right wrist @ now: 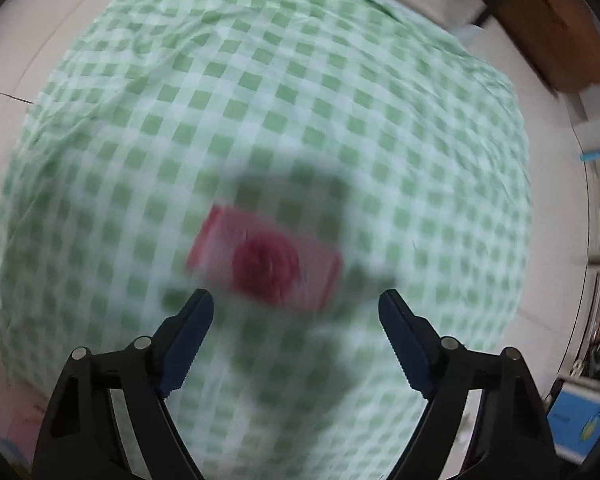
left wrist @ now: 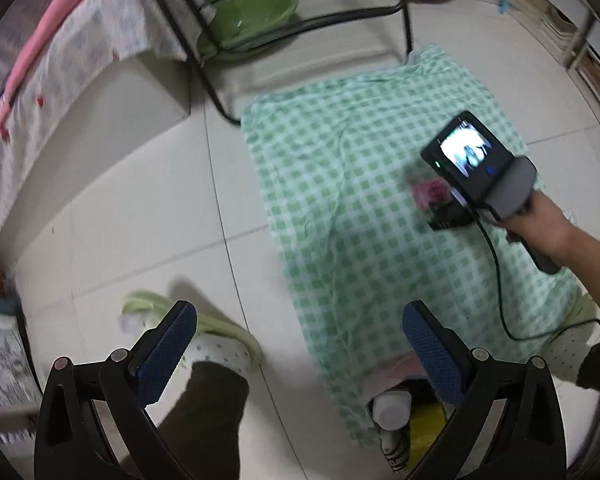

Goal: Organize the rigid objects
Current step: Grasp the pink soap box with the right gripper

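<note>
Right gripper point(right wrist: 296, 308) fingers wide apart and holding nothing, pointing down just above a blurry pink box point(right wrist: 264, 260) on the green checked cloth point(right wrist: 300, 100), right hand point(left wrist: 540, 224) gripping its handle, left gripper point(left wrist: 300, 328) fingers wide apart, empty, high over the floor point(left wrist: 140, 208)

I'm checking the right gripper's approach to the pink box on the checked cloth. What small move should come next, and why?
Probably ease the right gripper forward and down until its open fingers straddle the pink box, then close. The box lies on the green checked cloth just ahead of the fingertips, not yet between them, and the view is blurred, so slowing first seems wise. The left gripper hangs open, away from it.
</note>
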The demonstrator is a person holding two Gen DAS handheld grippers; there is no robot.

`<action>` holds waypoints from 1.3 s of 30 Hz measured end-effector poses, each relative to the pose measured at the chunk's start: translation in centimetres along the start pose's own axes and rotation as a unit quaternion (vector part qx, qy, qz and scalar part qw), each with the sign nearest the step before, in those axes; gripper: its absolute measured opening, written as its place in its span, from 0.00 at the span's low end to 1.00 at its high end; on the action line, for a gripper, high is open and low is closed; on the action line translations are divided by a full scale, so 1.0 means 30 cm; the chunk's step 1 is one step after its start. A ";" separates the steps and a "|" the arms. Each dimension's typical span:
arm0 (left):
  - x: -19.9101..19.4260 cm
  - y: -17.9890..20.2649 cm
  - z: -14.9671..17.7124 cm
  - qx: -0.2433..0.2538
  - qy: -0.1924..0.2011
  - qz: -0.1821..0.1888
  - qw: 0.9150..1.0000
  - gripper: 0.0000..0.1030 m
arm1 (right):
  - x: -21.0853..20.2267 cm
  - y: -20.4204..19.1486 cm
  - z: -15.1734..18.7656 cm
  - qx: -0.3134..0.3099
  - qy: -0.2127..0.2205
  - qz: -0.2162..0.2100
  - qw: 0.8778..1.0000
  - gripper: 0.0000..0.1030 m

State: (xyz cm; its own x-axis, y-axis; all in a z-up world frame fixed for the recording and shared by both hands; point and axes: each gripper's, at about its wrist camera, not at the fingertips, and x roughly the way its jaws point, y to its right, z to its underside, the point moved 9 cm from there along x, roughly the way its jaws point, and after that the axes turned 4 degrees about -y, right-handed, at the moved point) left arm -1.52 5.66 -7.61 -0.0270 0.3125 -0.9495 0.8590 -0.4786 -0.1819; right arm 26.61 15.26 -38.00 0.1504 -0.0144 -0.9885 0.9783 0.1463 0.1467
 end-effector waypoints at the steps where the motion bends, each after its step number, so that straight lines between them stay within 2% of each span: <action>1: 0.009 -0.005 0.007 -0.009 -0.009 0.009 1.000 1.00 | 0.013 -0.008 -0.019 -0.003 -0.003 -0.002 1.000 0.83; 3: 0.026 -0.014 -0.012 -0.019 -0.018 0.023 0.999 1.00 | 0.037 -0.018 -0.049 -0.001 -0.010 -0.018 1.000 0.75; 4: 0.031 -0.018 -0.022 -0.023 -0.021 0.028 0.999 1.00 | 0.042 -0.022 -0.061 0.010 -0.011 -0.040 0.999 0.73; 5: 0.027 -0.018 -0.028 -0.025 -0.021 0.031 0.999 1.00 | 0.043 -0.024 -0.066 0.019 -0.011 -0.055 0.998 0.61; 6: 0.032 -0.020 -0.041 -0.025 -0.021 0.031 0.999 1.00 | 0.041 -0.028 -0.067 0.030 -0.012 -0.080 0.996 0.38; 7: 0.031 -0.022 -0.046 -0.024 -0.019 0.030 0.999 1.00 | 0.036 -0.031 -0.063 0.044 -0.013 -0.104 0.994 0.24; 9: 0.028 -0.025 -0.050 -0.022 -0.015 0.027 0.999 1.00 | 0.024 -0.019 -0.051 0.063 -0.021 -0.122 0.990 0.09; 11: 0.021 -0.026 -0.046 -0.023 -0.012 0.027 0.999 1.00 | 0.009 -0.025 -0.003 0.074 -0.030 -0.157 0.984 0.02; 15: 0.031 -0.022 -0.024 -0.040 -0.014 0.040 0.998 1.00 | -0.040 -0.036 0.135 0.093 -0.028 -0.189 0.977 0.02; 19: 0.028 -0.026 -0.001 -0.065 -0.025 0.066 0.995 1.00 | -0.104 -0.082 0.287 0.132 -0.027 -0.250 0.959 0.02; 20: 0.025 -0.028 0.005 -0.067 -0.026 0.068 0.995 1.00 | -0.107 -0.093 0.311 0.133 -0.031 -0.253 0.958 0.08; 22: 0.016 -0.032 0.013 -0.066 -0.023 0.066 0.995 1.00 | -0.122 -0.106 0.347 0.127 -0.041 -0.221 0.966 0.31; 24: 0.013 -0.040 0.022 -0.061 -0.020 0.061 0.996 1.00 | -0.111 -0.089 0.378 0.110 -0.046 -0.175 0.977 0.82; 25: 0.016 -0.044 0.024 -0.061 -0.021 0.057 0.996 1.00 | -0.111 -0.096 0.385 0.102 -0.045 -0.162 0.980 0.88; 27: 0.015 -0.059 0.037 -0.070 -0.022 0.055 0.996 1.00 | -0.107 -0.102 0.387 0.094 -0.046 -0.150 0.983 0.89; 31: 0.007 -0.062 0.034 -0.087 -0.017 0.083 0.993 1.00 | -0.055 -0.103 0.356 0.112 -0.067 -0.138 0.982 0.89; 36: 0.040 -0.070 0.012 -0.095 -0.035 0.085 0.991 1.00 | 0.042 -0.107 0.234 0.128 -0.084 -0.118 0.981 0.89; 39: 0.030 -0.082 -0.018 -0.104 -0.021 0.090 0.990 1.00 | 0.072 -0.102 0.159 0.138 -0.075 -0.112 0.981 0.88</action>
State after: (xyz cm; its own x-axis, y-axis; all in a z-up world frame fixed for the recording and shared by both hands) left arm -3.38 7.56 -7.89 0.1179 0.2014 -0.9724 0.9387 -0.3419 0.0429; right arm 24.62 10.07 -40.42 -0.0729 -0.1632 -0.9839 0.9873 -0.1511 -0.0481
